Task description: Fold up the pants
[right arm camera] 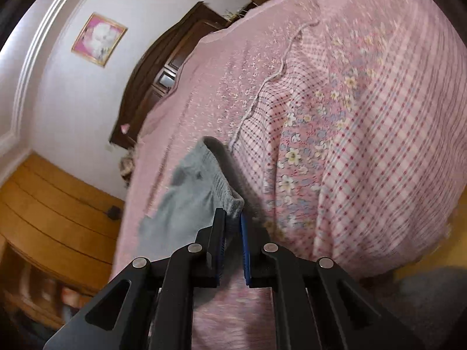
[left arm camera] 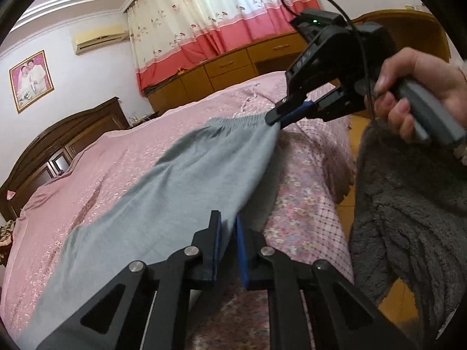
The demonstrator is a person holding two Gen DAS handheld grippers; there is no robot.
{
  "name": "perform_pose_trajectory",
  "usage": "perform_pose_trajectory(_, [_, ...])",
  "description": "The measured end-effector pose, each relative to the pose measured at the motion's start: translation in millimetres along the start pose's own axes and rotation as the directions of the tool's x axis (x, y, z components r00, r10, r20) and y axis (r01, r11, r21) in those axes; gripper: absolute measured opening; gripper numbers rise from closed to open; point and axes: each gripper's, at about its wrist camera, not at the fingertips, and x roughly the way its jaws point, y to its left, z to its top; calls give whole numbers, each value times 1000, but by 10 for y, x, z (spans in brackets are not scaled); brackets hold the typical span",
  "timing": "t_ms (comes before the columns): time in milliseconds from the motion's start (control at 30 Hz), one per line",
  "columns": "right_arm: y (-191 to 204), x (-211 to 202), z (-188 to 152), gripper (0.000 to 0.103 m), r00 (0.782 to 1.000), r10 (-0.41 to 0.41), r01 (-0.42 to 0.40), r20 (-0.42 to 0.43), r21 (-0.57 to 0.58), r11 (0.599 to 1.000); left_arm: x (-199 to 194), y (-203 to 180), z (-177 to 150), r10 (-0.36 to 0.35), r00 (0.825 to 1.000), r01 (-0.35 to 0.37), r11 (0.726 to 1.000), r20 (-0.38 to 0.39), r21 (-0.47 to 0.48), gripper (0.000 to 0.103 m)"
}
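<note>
Left wrist view: my camera looks along its own fingers (left arm camera: 227, 230), low and close over the bed (left arm camera: 122, 157), facing the headboard (left arm camera: 73, 131) and curtain (left arm camera: 204, 20). Right wrist view: rolled steeply, set close above the bed's edge, facing the same headboard and framed picture (right arm camera: 99, 39). Both views share the grey pants (left arm camera: 181, 180), pink bedspread and far wall.

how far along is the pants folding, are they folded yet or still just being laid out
Early stage. Done: both grippers have hold of the grey pants; the right gripper pinches the elastic waistband corner and the left gripper grips an edge lower down. In hand: the pants hang stretched between them over the pink bedspread. Left: no finished fold shows, so the folding remains.
</note>
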Motion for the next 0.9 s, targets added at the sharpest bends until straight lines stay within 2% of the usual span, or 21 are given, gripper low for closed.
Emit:
perform_pose_trajectory(167, [91,-49,-18,11,999,-29,30,15,-45,999,-103,-42,21,-47,998,47,999,31,9,1])
perform_pose_trajectory(300, [215,-131,-36,11,998,-47,50,37,-85,995,-117,-83,10,-30,999,29,999,31,24,1])
perform_pose_trajectory(367, [232,-109,-47,11,997,-70,74,34,-111,991,-91,-96,2,1,1000,-2,999,23,34,3])
perform_pose_trajectory(400, [255,-131,-38,11,997,-70,73,30,-104,992,-94,-97,-9,5,1000,-5,999,19,41,14])
perform_pose_trajectory(433, [235,-130,-36,11,998,-63,65,27,-88,994,-67,-121,-9,11,1000,-12,998,10,58,31])
perform_pose_trajectory(467, [220,-135,-31,11,998,-54,56,28,-76,996,-41,-161,-8,33,999,-33,996,10,81,38])
perform_pose_trajectory(500, [206,-135,-33,11,998,-48,50,31,-71,996,-36,-181,-10,30,999,-32,995,17,91,44])
perform_pose_trajectory(567, [208,-127,-37,11,998,-55,58,33,-84,995,13,-241,3,37,999,-39,993,21,114,44])
perform_pose_trajectory(600, [223,-126,-45,11,998,-61,64,33,-92,994,51,-251,10,53,998,-55,991,17,122,43])
perform_pose_trajectory(667, [238,-130,-53,11,998,-61,64,33,-96,993,96,-261,31,75,997,-77,990,18,117,26])
perform_pose_trajectory(700, [233,-132,-53,11,998,-58,60,33,-93,994,117,-260,43,84,996,-85,990,13,112,9])
perform_pose_trajectory(800, [222,-118,-38,11,998,-54,56,32,-93,994,110,-223,72,70,997,-72,994,21,80,4])
perform_pose_trajectory(900, [212,-102,-12,11,998,-66,68,25,-102,992,99,-220,92,54,998,-56,996,22,76,3])
